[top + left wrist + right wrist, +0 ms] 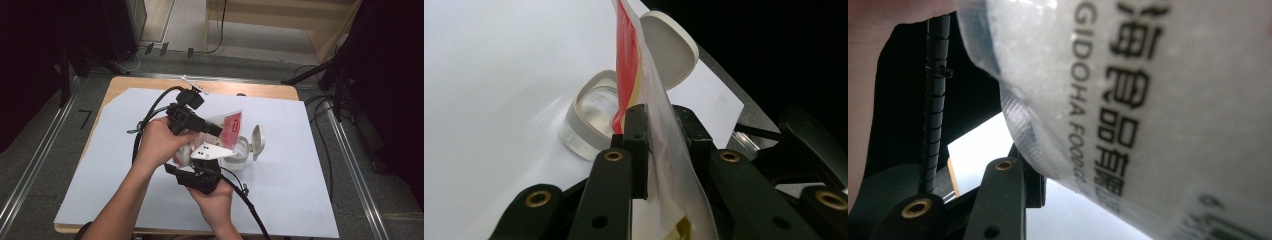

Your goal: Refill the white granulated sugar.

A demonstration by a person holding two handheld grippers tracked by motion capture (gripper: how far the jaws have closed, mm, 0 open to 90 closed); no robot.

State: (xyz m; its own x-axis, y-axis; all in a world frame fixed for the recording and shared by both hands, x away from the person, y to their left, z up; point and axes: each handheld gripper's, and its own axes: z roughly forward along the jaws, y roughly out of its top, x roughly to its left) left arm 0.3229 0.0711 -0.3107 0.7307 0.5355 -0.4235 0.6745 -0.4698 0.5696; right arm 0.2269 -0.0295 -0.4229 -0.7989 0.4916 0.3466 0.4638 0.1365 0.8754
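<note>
Surface (300, 200): a wooden top covered by a large white sheet; its far edge and rounded corners are left bare, and wide bare room is seen left, right and near of the work.
Surroundings: grey floor with metal rails (350, 165) is seen along both long sides, and dark stands are seen beyond the far corners.
Pouch (229, 126): a clear plastic pouch with a red and white printed panel and black lettering is held above the middle of the surface, tilted over the jar.
Jar (239, 154): a small clear plastic jar with a white rim is stood on the sheet just beneath the pouch; what is in it cannot be told.
Lid (258, 141): a white hinged flip lid is stood open on the jar's right side.
Left claw (659, 130): clenched on the pouch's upper edge, the film being pinched between both jaws.
Right claw (200, 172): raised from below against the pouch's lower part; the pouch is seen lying across its jaws in the right gripper view, but whether it is gripped cannot be told.
</note>
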